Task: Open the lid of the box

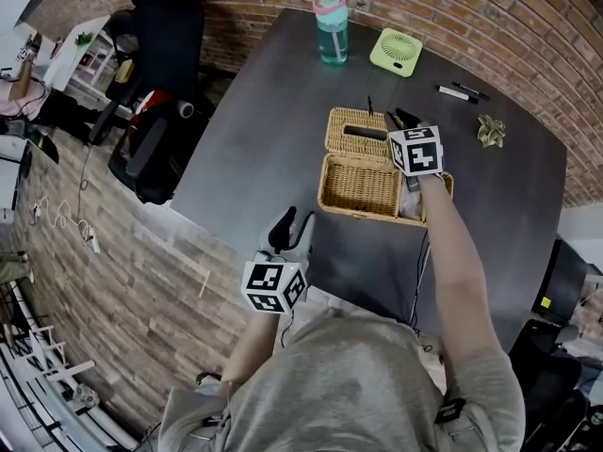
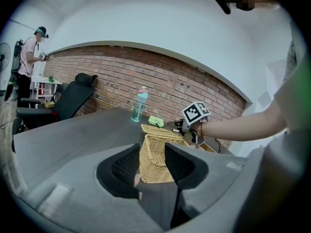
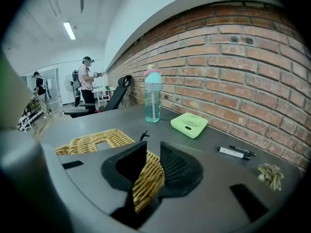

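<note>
A dark tabletop (image 1: 254,149) runs up to a brick wall (image 1: 452,8). The right claw (image 3: 153,152) is closed on the right edge of the wicker lid (image 3: 92,142), which lies folded back behind the open box (image 1: 369,213) near the tabletop's middle. The left claw (image 1: 294,219) hangs at the near edge, jaws apart and empty, well apart from the box. Beyond stand a bottle (image 1: 331,26) and a green fan (image 1: 396,51).
</note>
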